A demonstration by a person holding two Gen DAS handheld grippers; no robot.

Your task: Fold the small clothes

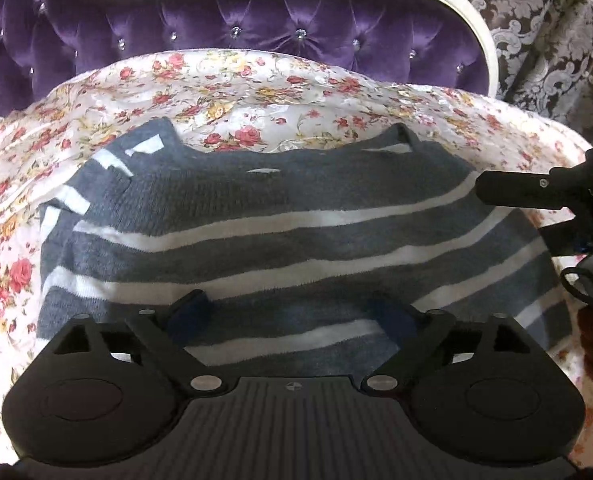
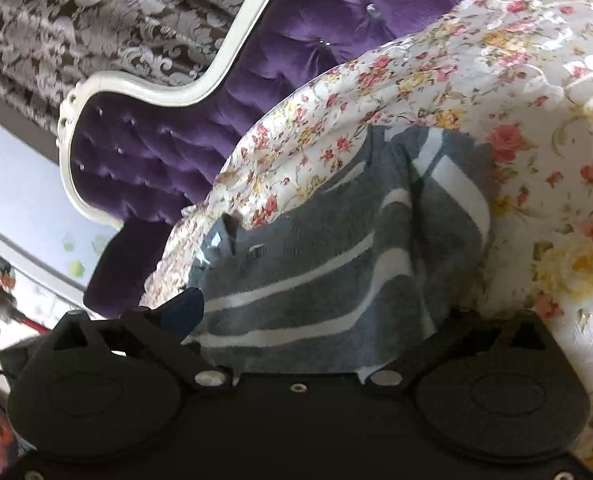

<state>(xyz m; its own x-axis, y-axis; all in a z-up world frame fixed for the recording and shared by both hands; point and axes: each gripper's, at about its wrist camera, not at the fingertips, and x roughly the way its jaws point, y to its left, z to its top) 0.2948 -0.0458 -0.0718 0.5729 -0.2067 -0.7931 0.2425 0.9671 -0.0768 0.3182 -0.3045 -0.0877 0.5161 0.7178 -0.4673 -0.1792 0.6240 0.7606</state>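
With both sets of fingers spread wide and nothing between them, neither gripper has any hold on the garment. The left gripper (image 1: 290, 314) hangs low over the near part of the striped sweater (image 1: 280, 240), its two blue-padded fingertips (image 1: 188, 312) apart above the knit, seemingly just touching or a little above it; contact cannot be told for sure. The right gripper (image 2: 308, 320) stands at the sweater's right edge, its left fingertip (image 2: 184, 310) showing beyond the cloth border, while its other finger is hidden behind the fabric, so one finger may lie under the edge. From the left wrist view, that gripper's dark finger (image 1: 516, 192) reaches in toward the shoulder.

The sweater lies spread on the floral bedspread (image 1: 256, 92), collar toward the purple tufted headboard (image 1: 216, 28), with one sleeve (image 2: 448, 184) already turned in over the body.

The chief risk, as I judge it, is pinching the bedspread together with the knit: the cover is loose and rumpled, and a deep bite would drag it up. A shallow bite on one layer could let the fuzzy fabric slip out mid-fold. Uneven lifting by the two hands would skew the stripes and undo the folded sleeve
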